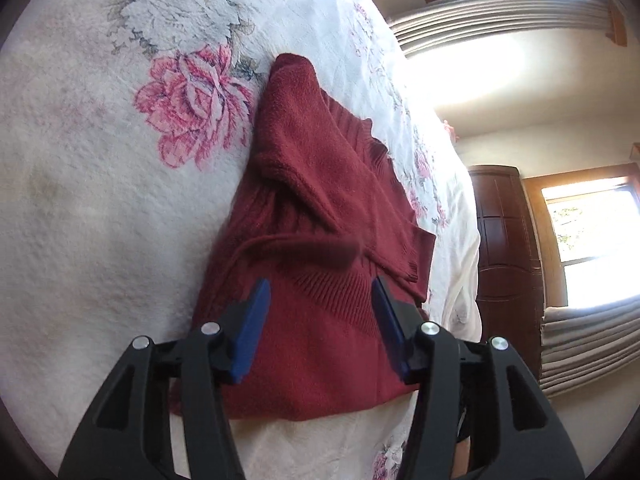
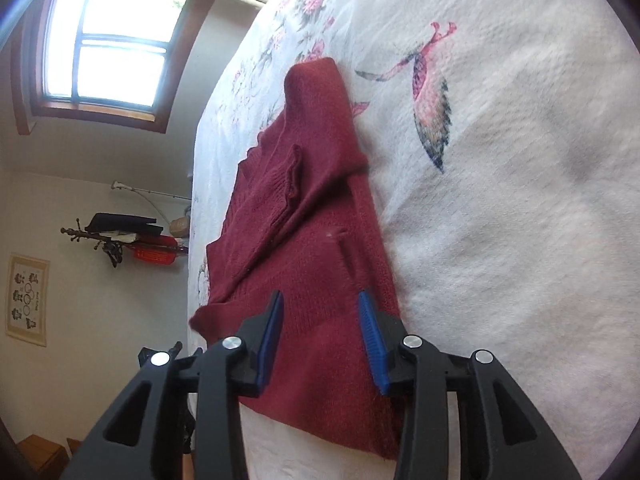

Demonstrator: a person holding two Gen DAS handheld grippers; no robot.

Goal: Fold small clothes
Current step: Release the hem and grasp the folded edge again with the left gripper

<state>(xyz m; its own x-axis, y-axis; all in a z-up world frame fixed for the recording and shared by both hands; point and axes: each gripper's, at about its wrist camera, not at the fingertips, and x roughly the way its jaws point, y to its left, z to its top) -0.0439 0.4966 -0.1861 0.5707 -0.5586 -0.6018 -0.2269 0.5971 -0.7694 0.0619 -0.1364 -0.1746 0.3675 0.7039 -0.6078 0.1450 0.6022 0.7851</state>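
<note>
The red sweater [image 1: 320, 248] is lying on the flowered bedspread [image 1: 80, 208], close to the bed's edge, with both sleeves already crossed over the body. The left gripper [image 1: 320, 308] and the right gripper [image 2: 322, 320] are hovering over the near hem, one toward each corner. The jaws of both are standing apart and holding nothing; whether the pads are touching the knit cannot be told.

Judged risks for the next fold:

- Shallow bite. If the jaws are closing on the top layer only, the lower layer is likely to stay behind and the hem will split open as it is lifted.
- Sleeve slip. The folded sleeve [image 2: 288, 184] is resting loosely (its cuff is rippling upward), so a fast lift could be throwing it off the body.
- Uneven lift. One gripper rising ahead of the other would be skewing the fold line.
- Edge loss. Dragging toward the bed's edge could be pulling the sweater off.
</note>
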